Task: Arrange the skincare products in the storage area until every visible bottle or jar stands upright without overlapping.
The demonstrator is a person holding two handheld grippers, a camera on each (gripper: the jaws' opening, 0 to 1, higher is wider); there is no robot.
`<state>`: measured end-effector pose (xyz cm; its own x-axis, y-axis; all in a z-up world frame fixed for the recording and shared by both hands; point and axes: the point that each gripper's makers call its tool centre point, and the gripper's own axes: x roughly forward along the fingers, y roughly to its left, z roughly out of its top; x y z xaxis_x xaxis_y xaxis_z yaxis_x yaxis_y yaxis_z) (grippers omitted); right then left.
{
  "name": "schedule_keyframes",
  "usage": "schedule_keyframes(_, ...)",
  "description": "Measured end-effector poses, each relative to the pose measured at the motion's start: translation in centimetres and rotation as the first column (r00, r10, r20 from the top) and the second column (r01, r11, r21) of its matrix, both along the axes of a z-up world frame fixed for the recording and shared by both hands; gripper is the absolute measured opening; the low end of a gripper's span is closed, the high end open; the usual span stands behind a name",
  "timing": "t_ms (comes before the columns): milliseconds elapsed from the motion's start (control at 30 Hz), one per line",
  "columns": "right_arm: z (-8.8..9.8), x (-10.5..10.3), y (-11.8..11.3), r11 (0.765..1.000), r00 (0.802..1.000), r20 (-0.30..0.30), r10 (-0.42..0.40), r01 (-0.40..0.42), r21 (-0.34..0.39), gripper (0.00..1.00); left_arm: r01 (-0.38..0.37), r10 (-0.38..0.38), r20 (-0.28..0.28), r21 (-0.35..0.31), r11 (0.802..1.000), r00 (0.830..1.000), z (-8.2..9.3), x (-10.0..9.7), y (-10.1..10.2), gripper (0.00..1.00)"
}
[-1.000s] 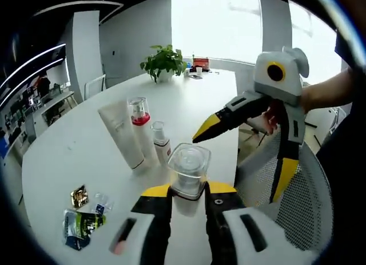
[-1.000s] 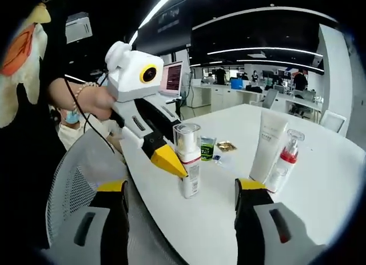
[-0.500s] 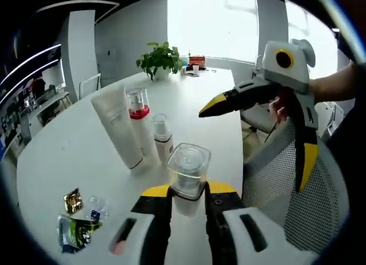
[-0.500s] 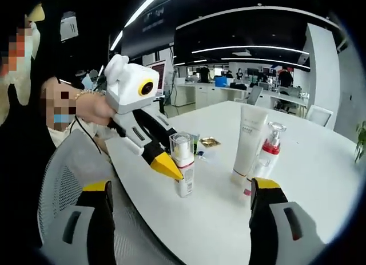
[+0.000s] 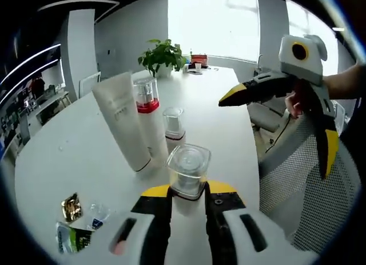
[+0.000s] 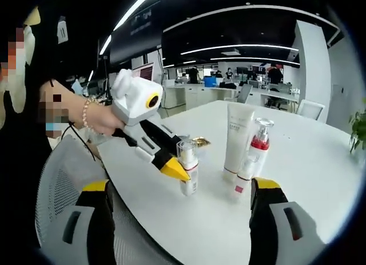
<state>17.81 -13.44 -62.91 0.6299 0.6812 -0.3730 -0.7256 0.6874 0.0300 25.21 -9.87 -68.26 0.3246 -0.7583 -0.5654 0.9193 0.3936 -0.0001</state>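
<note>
The left tongs (image 5: 187, 192) clamp a small clear-capped bottle (image 5: 187, 172) upright over the white table (image 5: 74, 153), near a white tube (image 5: 122, 121), a red-collared pump bottle (image 5: 150, 113) and a small bottle (image 5: 174, 124); the right tongs (image 6: 182, 192) gape wide, holding nothing.

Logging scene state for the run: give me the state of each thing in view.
left gripper: shut on clear-capped bottle
clear-capped bottle: upright, held between the fingers
right gripper: open, holding nothing
white tube: standing on its cap
red-collared pump bottle: upright
small bottle: upright
sachets: lying flat on table
</note>
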Motion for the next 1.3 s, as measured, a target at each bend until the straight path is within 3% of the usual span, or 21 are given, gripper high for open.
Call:
schedule_keyframes(600, -0.2, 0.2, -0.4, 1.000, 1.000, -0.011, -0.027, 0.027, 0.010, 1.00, -0.019, 0.019, 0.012, 0.001, 1.000, 1.000, -1.7, 2.5, -2.4, 0.21)
schedule_keyframes(900, -0.1, 0.3, -0.5, 0.999, 0.999, -0.007, -0.034, 0.034, 0.010, 1.00, -0.021, 0.022, 0.029, -0.015, 1.000, 0.999, -1.7, 3.9, -3.5, 0.21)
schedule_keyframes(1300, -0.1, 0.4, -0.6, 0.999, 0.999, -0.010, -0.043, 0.043, 0.022, 1.00, -0.002, 0.003, 0.042, -0.016, 1.000, 0.999, -1.5, 4.4, -5.0, 0.22)
